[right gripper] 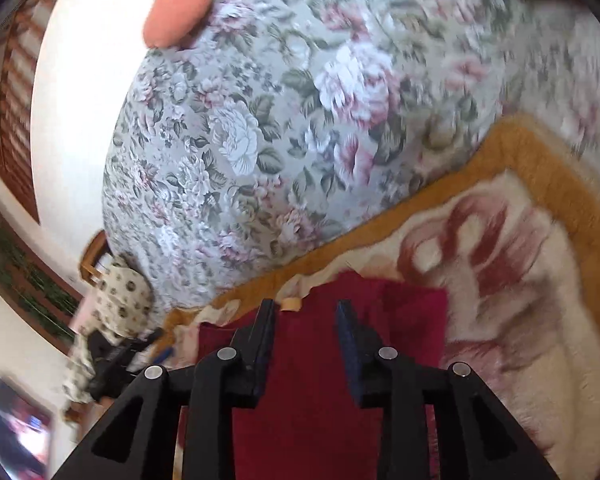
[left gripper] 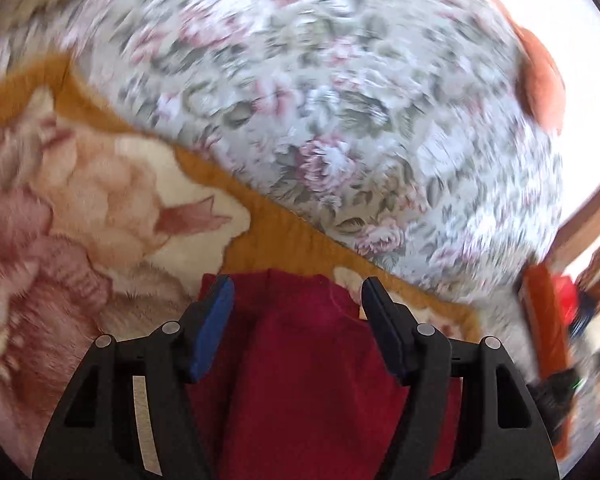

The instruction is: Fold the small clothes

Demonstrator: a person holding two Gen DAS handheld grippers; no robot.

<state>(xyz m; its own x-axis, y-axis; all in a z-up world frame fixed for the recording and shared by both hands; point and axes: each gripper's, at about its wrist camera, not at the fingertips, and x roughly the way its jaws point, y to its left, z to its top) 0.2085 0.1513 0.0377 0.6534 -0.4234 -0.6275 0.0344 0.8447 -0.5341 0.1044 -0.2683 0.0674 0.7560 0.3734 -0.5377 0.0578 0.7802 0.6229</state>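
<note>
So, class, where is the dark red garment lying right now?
The dark red garment lies low and centre in both wrist views, on the fleecy rose-pattern blanket, under both open grippers.

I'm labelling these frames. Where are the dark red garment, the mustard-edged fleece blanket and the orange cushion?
Dark red garment [left gripper: 300,352]: left wrist view, its middle.
Mustard-edged fleece blanket [right gripper: 540,152]: right wrist view, its mustard border.
Orange cushion [right gripper: 178,4]: right wrist view, its face.

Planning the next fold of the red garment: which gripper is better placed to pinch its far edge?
Probably the left gripper: the red garment's far edge lies right between its open fingertips. The right gripper is open too, but the edge lies just past its tips. A close call, since both hover over the cloth.
</note>
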